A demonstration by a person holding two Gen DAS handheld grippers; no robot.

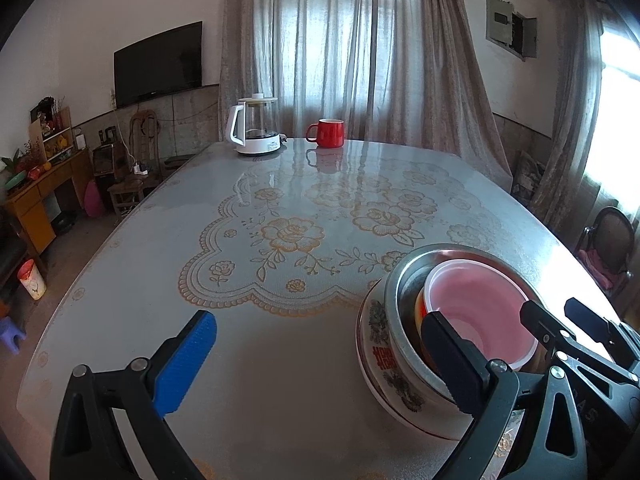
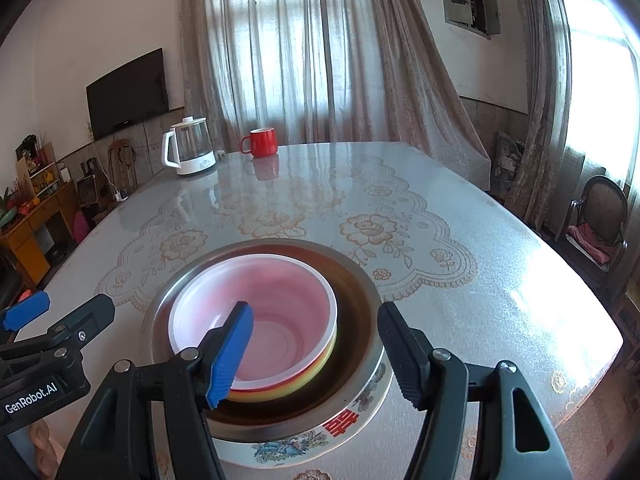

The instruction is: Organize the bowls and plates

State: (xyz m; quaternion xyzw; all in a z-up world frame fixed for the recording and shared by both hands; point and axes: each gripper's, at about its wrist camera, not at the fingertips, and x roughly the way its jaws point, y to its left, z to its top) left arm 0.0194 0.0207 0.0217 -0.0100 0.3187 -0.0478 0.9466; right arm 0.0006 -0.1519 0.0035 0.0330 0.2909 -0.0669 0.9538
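Observation:
A stack stands on the table: a white patterned ceramic bowl (image 2: 304,446) at the bottom, a steel bowl (image 2: 360,344) in it, a yellow-red bowl (image 2: 316,368), and a pink-white plastic bowl (image 2: 280,320) on top. The stack also shows in the left wrist view (image 1: 404,344). My right gripper (image 2: 316,352) is open just above the stack, its blue finger over the pink bowl, holding nothing. My left gripper (image 1: 320,364) is open and empty to the left of the stack, its black finger next to the steel rim.
A white-based glass kettle (image 1: 256,128) and a red mug (image 1: 328,133) stand at the far edge of the floral-covered table (image 1: 280,240). A chair (image 2: 596,216) is off the right side, with curtains behind.

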